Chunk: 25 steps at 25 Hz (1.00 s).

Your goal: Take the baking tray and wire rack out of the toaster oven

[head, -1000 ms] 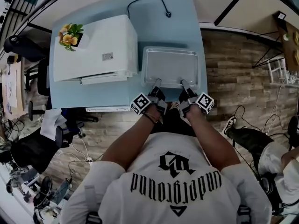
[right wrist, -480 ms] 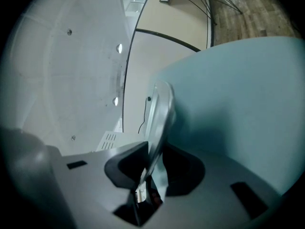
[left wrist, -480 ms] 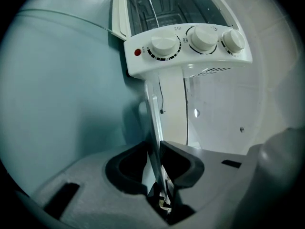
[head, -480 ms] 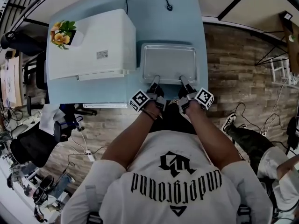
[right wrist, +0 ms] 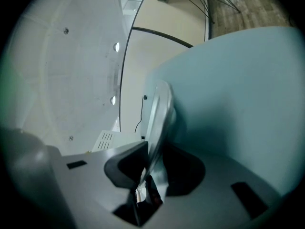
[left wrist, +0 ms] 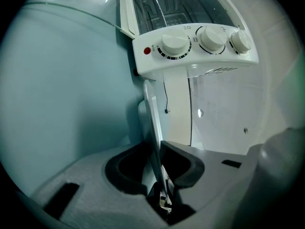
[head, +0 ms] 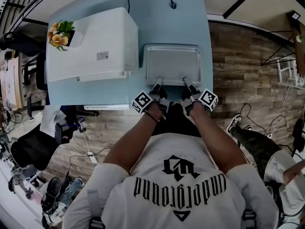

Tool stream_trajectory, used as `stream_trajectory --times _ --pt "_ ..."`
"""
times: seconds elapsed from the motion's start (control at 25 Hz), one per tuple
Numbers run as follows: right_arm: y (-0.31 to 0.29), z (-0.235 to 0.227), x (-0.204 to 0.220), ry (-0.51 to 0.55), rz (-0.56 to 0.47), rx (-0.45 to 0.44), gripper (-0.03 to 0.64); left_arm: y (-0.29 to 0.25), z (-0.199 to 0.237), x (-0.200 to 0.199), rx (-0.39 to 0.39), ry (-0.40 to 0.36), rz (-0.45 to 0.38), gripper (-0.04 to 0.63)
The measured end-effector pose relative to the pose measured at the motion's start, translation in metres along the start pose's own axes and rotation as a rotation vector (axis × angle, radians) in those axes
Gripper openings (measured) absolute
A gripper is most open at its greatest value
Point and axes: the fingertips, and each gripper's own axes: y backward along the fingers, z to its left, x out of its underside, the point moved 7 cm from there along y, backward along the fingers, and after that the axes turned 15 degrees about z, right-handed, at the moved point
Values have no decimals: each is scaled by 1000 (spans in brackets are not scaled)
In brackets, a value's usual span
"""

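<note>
Your left gripper and right gripper each pinch the near rim of the baking tray, jaws narrowed onto its thin metal edge. The tray reaches away from both, level over the blue table, just right of the white toaster oven.

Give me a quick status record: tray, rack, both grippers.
baking tray: out of the toaster oven, over the blue table just right of the oven; cannot tell if it touches the table
left gripper: shut on the tray's near rim, left part
right gripper: shut on the same rim, right part
wire rack: wire bars show inside the oven; apparently not yet taken out
</note>
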Motion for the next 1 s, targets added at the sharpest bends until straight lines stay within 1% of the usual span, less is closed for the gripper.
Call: stream_trajectory --times 0.08,0.24,0.36,0.6,0.8,1.0 --pt "-1 -2 0 1 4 1 103 -1 1 -1 -3 -2 2 97" --pt "2 -4 2 -19 10 51 103 -1 3 1 -15 -2 14 98" --pt "1 -5 0 -8 11 28 103 -2 4 1 -28 -7 26 98" --pt "-3 -7 0 -19 14 55 101 -1 6 0 -77 0 39 101" --pt "-4 -2 -1 -27 36 71 167 0 6 2 -112 3 58 109" --pt "-3 3 -1 -13 79 111 226 0 1 5 -137 -19 98 149"
